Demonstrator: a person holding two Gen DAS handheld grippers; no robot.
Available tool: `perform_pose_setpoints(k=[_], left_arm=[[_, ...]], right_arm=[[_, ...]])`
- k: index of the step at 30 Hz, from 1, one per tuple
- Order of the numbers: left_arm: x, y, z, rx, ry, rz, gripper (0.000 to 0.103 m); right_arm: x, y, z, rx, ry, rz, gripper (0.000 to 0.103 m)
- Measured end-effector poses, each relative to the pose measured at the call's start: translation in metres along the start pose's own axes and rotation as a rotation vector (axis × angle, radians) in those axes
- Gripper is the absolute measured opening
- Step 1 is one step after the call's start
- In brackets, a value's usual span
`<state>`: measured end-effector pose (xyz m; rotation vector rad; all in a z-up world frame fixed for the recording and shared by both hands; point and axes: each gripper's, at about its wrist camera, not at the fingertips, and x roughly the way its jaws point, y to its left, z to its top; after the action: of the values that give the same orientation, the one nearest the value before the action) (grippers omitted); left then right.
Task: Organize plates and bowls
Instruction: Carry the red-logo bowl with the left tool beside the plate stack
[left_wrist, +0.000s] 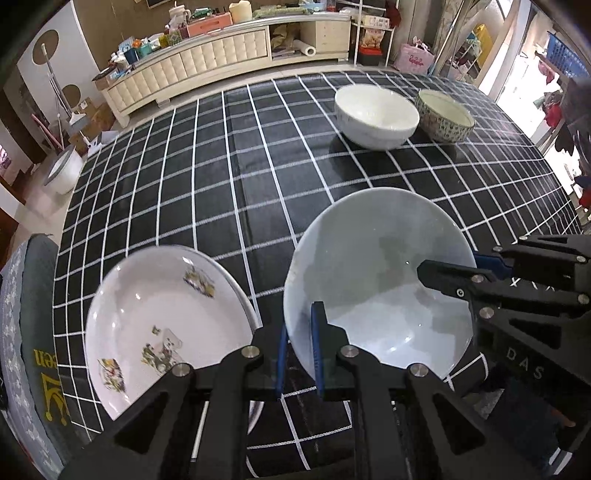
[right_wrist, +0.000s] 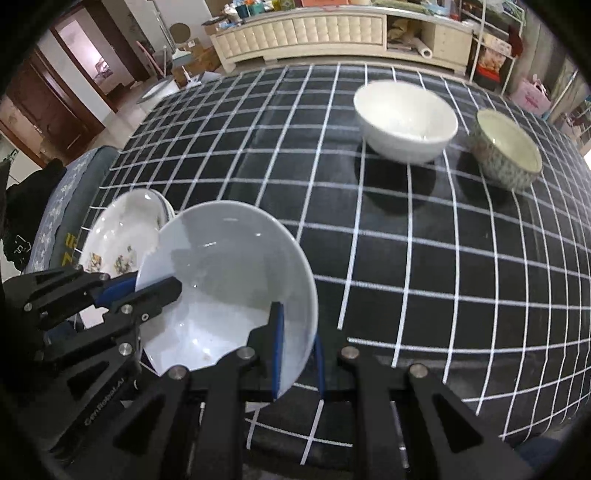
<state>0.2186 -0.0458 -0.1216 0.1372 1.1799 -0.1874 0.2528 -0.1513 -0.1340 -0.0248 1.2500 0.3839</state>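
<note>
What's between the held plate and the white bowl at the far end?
Nothing: only bare checked tablecloth lies between the plain plate, gripped by both grippers, and the white bowl. The right wrist view shows it; the left wrist view agrees.

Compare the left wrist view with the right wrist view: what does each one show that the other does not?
Only the left wrist view shows the grey-rimmed white basin on the floor and the blue crate at the right edge.

Only the right wrist view shows the dark brown wooden door at the left.

Both share the plain white plate clamped on opposite rims by the left gripper and the right gripper, the floral white plate, the white round bowl, the patterned grey bowl and the black checked tablecloth.
</note>
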Motion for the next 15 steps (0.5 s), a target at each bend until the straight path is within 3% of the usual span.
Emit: perform_pose_setpoints(k=[15], left_arm=[[0.03,-0.007,-0.005,0.026,0.064,-0.013,0.01]], right_arm=[[0.026,-0.011,-0.009,0.043,0.055,-0.001,0.018]])
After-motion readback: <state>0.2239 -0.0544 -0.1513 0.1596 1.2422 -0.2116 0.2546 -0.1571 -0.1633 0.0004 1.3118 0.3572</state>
